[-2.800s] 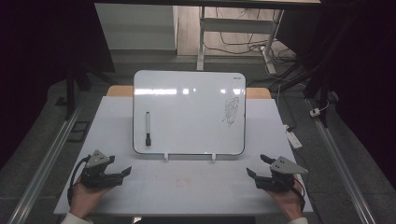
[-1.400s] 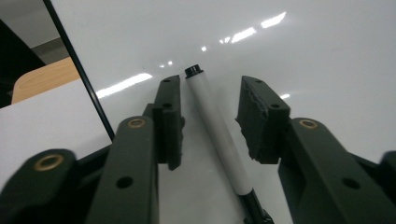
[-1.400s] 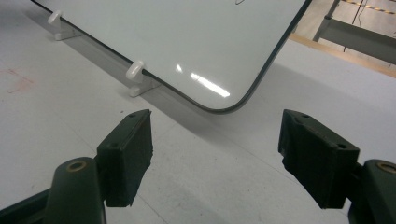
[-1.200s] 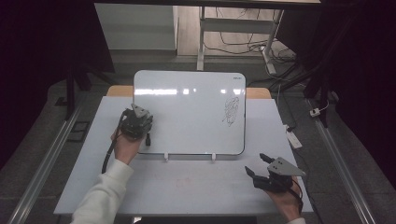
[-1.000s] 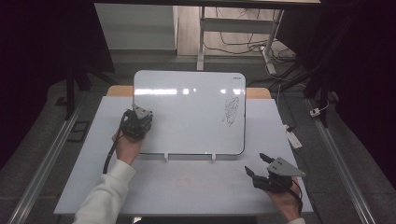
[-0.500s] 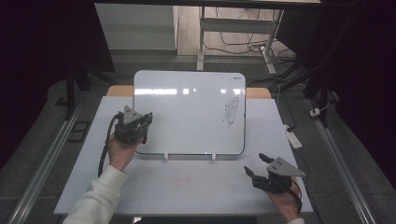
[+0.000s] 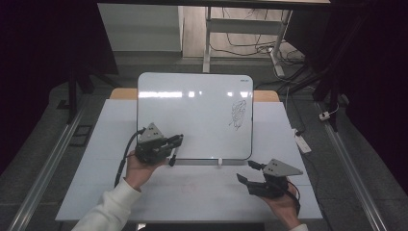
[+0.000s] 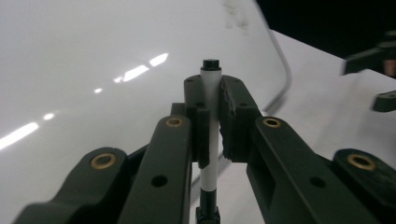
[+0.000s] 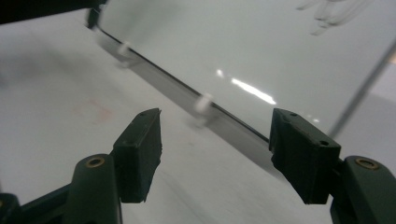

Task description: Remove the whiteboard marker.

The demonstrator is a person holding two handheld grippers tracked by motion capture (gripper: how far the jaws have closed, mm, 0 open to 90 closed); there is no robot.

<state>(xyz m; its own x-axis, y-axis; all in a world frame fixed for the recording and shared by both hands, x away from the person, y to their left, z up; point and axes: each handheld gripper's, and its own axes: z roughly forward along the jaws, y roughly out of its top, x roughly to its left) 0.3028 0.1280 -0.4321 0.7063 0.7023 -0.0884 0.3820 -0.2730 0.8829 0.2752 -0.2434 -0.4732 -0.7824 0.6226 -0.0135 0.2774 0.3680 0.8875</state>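
Black jaws of my left gripper [image 8: 212, 112] are clamping the slim white marker with black cap [image 8: 210, 100] over the glossy whiteboard's [image 7: 192, 113] near edge; my right gripper [image 9: 215, 154], jaws just narrowing around nothing, is hovering above the white table [image 7: 202, 187].

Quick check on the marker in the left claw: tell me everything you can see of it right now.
The marker is a slim white barrel with a black end and another black section lower down. The left claw is shut on its barrel, pads pressing both sides, with the black end poking past the fingertips. In the high view it hangs from the claw over the whiteboard's lower left edge, tilted. Whether it is capped I cannot tell.
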